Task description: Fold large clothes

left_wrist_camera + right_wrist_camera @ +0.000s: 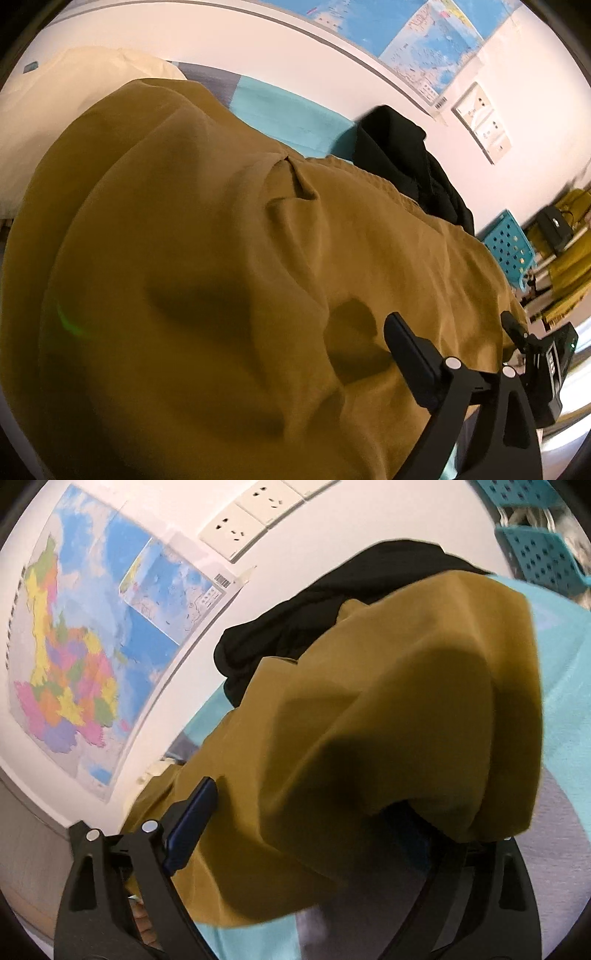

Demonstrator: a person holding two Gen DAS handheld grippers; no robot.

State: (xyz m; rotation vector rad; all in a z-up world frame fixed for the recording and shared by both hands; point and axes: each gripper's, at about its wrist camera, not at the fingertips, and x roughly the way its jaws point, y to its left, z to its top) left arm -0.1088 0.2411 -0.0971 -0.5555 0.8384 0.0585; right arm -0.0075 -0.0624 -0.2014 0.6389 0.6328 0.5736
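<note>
Right wrist view. A mustard-yellow garment (369, 738) fills the centre, bunched into soft folds and draped over the right gripper (314, 812), whose jaws stand wide apart. The blue-padded finger (192, 830) at 7 o'clock is exposed and lies against the cloth's edge; the opposite finger, at 5 o'clock, is largely hidden beneath the fabric. A black garment (295, 620) sits behind the yellow one, toward 12 o'clock. Turquoise bedding (565, 686) shows at 3 o'clock. A coloured wall map (74, 646) occupies 9 to 10 o'clock, wall sockets (251, 517) 11 o'clock, and a perforated teal basket (543, 554) 1 o'clock.
</note>
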